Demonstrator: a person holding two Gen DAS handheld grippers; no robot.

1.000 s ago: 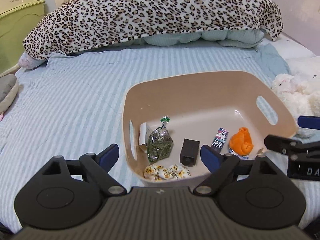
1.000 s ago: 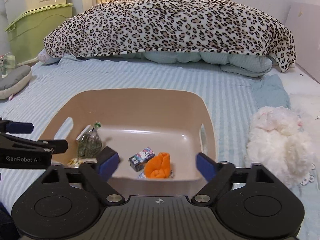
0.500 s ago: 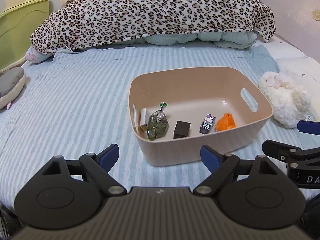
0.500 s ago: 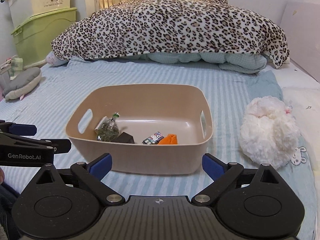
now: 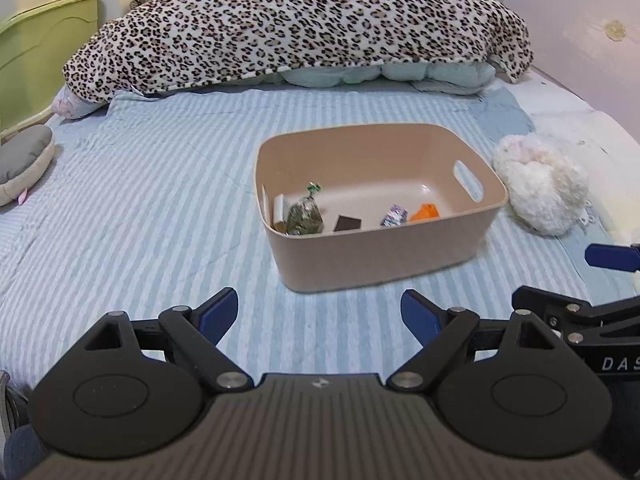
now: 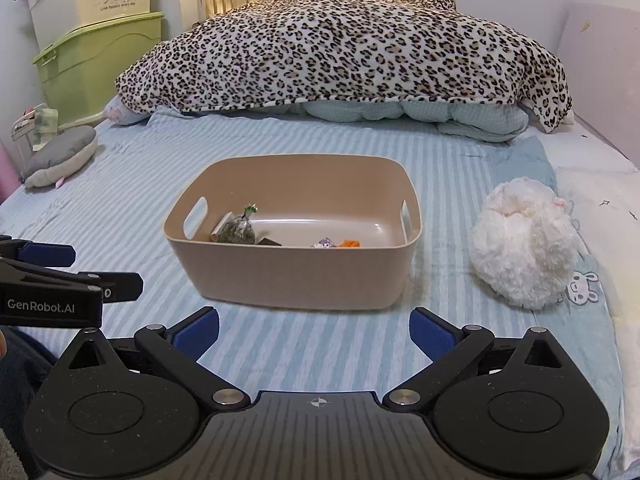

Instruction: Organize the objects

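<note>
A tan plastic bin (image 5: 380, 256) (image 6: 288, 276) stands on the striped bed. Inside lie a bag of green bits (image 5: 304, 218) (image 6: 237, 233), a black box (image 5: 347, 223), a small printed packet (image 5: 394, 216) (image 6: 325, 243), an orange item (image 5: 426, 212) (image 6: 349, 243) and a white card (image 5: 278, 207). My left gripper (image 5: 320, 316) is open and empty, short of the bin's near wall. My right gripper (image 6: 316, 330) is open and empty, also in front of the bin. Each gripper shows at the edge of the other's view.
A white fluffy plush (image 5: 540, 190) (image 6: 524, 244) lies right of the bin. A leopard-print blanket (image 5: 296, 24) (image 6: 344, 44) is heaped at the bed's head. A grey cushion (image 5: 22, 160) (image 6: 60, 156) lies at the left edge. Green storage boxes (image 6: 92, 60) stand beyond it.
Both grippers have pulled back and away from the bin, which now looks smaller and farther. Both stay open and empty. The bin's contents have not moved.
</note>
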